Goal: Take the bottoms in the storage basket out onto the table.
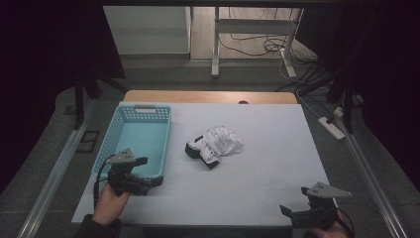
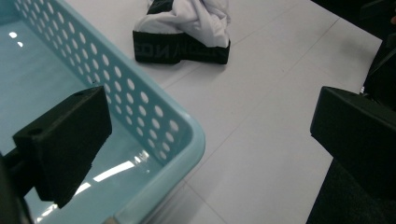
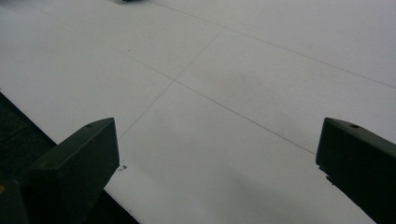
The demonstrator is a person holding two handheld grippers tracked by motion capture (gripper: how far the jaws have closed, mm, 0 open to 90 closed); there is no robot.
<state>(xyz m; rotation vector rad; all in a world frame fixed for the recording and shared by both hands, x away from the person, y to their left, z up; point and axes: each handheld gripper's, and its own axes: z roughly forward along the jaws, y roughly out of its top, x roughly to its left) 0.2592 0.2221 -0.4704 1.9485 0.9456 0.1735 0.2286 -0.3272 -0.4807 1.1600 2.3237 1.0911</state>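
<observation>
The crumpled white garment [image 1: 219, 144] lies at the middle of the table [image 1: 257, 188], right of the blue basket [image 1: 161, 144]. My left gripper [image 1: 148, 179] and right gripper [image 1: 292, 213] are both released; I should approach slowly and pinch a thick fold.

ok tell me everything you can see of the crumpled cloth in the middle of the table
The crumpled cloth is a soft white garment bunched into a loose heap, with a black band along its lower edge that carries faint lettering. It lies on the white table, right of the light blue basket and apart from it. Neither set of tongs touches it.
</observation>
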